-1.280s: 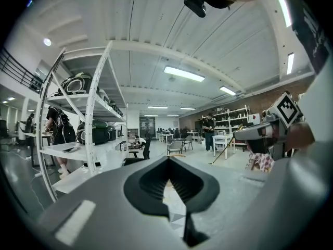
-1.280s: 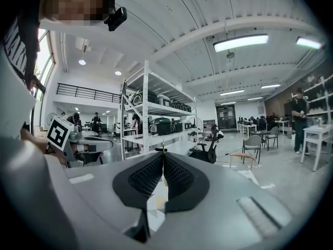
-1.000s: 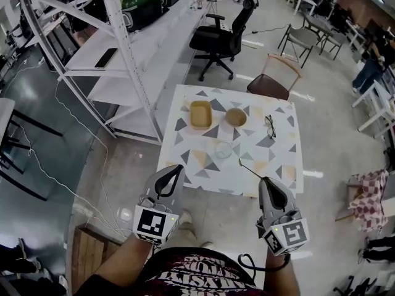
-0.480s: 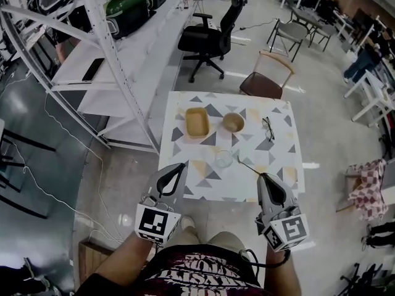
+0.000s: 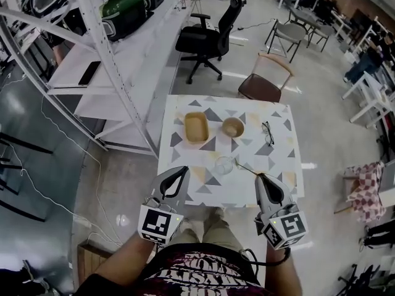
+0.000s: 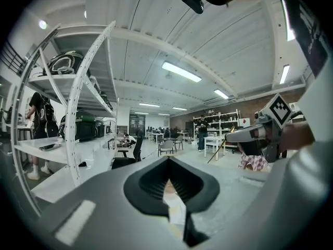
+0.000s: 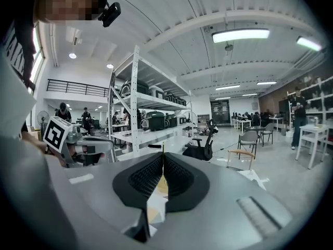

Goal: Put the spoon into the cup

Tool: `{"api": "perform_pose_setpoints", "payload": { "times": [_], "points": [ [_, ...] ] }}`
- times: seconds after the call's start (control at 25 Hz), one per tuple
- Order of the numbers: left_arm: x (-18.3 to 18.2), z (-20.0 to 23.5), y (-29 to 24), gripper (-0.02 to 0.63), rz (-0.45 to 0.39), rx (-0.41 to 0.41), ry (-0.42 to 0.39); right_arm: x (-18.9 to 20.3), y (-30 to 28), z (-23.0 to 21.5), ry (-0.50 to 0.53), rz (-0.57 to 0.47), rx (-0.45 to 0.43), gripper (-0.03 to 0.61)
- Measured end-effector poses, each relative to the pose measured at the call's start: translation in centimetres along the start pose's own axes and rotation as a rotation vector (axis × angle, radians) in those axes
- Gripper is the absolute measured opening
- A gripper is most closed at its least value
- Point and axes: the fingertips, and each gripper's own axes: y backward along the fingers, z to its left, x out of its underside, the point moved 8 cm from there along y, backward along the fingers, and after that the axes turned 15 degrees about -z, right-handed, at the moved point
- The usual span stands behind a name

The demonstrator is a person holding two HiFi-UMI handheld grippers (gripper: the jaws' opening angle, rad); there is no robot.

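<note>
Glass cup (image 5: 224, 164): nearer now. Spoon (image 5: 248, 169), pinched in my right claw (image 5: 260, 177), reaches just beside it; insertion probably next. Left claw (image 5: 182, 170) pressed together, empty.

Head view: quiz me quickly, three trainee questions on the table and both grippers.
1. True or false: the spoon lies inside the clear cup.
2. The left gripper is shut, empty. The right gripper clamps: A) nothing B) the spoon C) a fork.
3. Fill in: in the head view, the glasses lie to the ____ of the tan bowl.
Key: 1 false; 2 B; 3 right.
</note>
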Motion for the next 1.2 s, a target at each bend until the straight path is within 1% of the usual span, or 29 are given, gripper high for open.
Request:
{"api": "perform_pose_setpoints", "payload": {
  "times": [0.2,0.36,0.6,0.92,1.2],
  "points": [
    [0.3,1.0,-1.2,0.000,0.003,-0.042,0.012,0.8,-1.6,-0.9,-0.025,0.023,-0.034,0.034],
    [0.2,0.9,-2.7,0.000,-0.004,-0.049,0.000,1.5,-2.6,-2.3,-0.041,0.037,-0.059,0.034],
    [1.4,1.2,-4.7,0.000,0.029,-0.078,0.007,3.7,-4.2,-4.4,-0.077,0.094,-0.075,0.034],
    [2.9,1.7,-7.2,0.000,0.057,-0.095,0.014,8.2,-6.4,-6.5,-0.124,0.181,-0.101,0.034],
    [3.7,1.7,-8.2,0.000,0.086,-0.103,0.014,13.1,-7.6,-7.9,-0.173,0.281,-0.113,0.034]
  ]
}}
